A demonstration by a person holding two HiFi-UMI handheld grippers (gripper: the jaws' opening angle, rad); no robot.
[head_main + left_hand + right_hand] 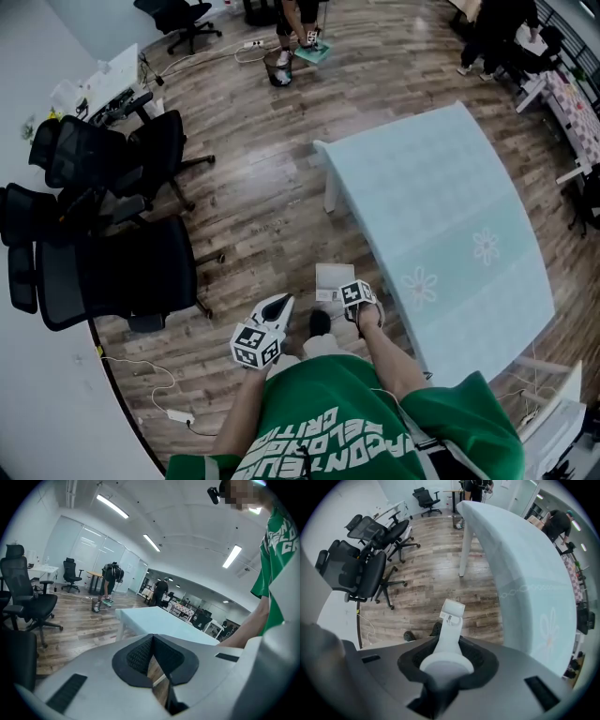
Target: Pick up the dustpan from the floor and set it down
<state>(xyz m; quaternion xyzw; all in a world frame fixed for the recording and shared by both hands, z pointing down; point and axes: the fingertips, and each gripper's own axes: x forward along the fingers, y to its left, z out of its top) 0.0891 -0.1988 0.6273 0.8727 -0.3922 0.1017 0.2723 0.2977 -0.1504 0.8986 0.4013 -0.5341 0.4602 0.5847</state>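
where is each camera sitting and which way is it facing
Head view: on the person's head, steeply down at pale blue rectangular table, white plastic dustpan; green shirt, forearms, left gripper, right gripper show.
Left gripper view: on that gripper, roughly level across the room; shut jaws and shirt show.
Right gripper view: on that gripper, straight down; jaws on the dustpan's handle.
Shared: all see the table; head and right gripper views share the dustpan.

Brown wood-plank floor (272, 197), pale mint rectangular table (441, 187) at right (daisy-printed), black mesh office chairs (122, 267) by white left wall (37, 403), ceiling strip lights (111, 506)
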